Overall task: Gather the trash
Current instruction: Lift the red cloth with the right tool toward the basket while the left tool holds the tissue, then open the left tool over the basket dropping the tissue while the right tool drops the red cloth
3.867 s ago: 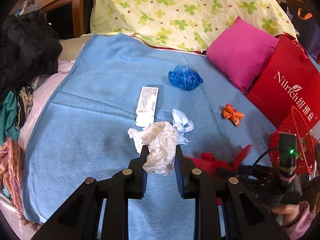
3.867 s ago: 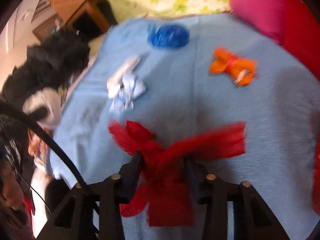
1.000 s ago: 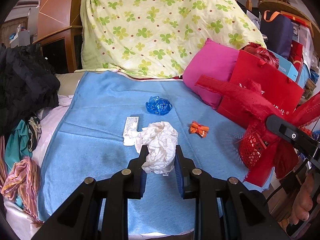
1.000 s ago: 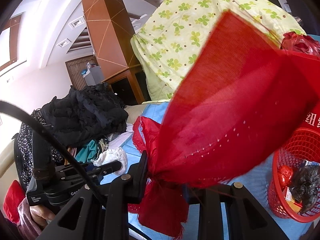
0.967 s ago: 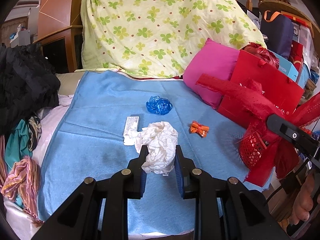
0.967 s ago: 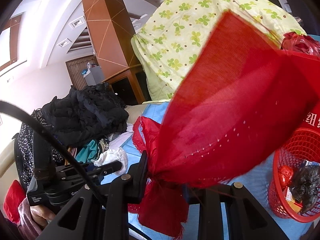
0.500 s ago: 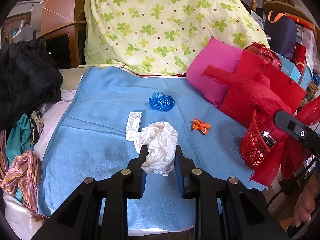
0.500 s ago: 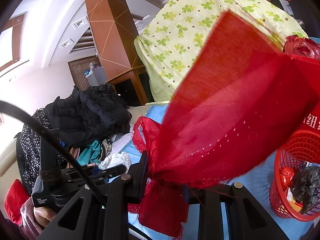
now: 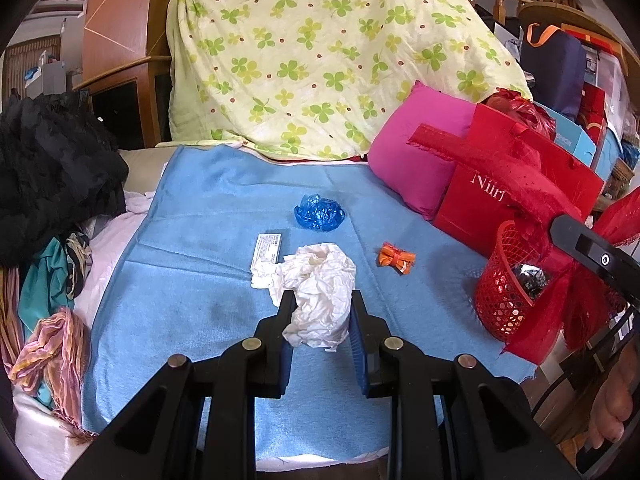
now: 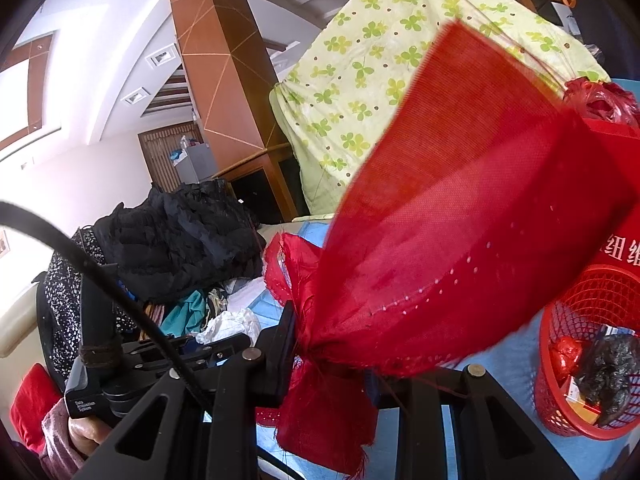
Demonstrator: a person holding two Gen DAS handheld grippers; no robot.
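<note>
Your left tool (image 9: 320, 312) is clamped on the crumpled white tissue (image 9: 318, 280), held up above the blue blanket (image 9: 208, 248). Your right tool (image 10: 332, 344) is pinching the knot of a red mesh ribbon (image 10: 452, 216) (it fills most of that view), hanging just beside the red basket (image 9: 500, 300) at the blanket's right edge. The basket (image 10: 580, 312) has a black bag and a red wrapper inside. Lying on the blanket beyond the tissue: a blue plastic wad (image 9: 320, 212), an orange bow (image 9: 396, 258) and a small white box (image 9: 267, 250), all apart from each other.
</note>
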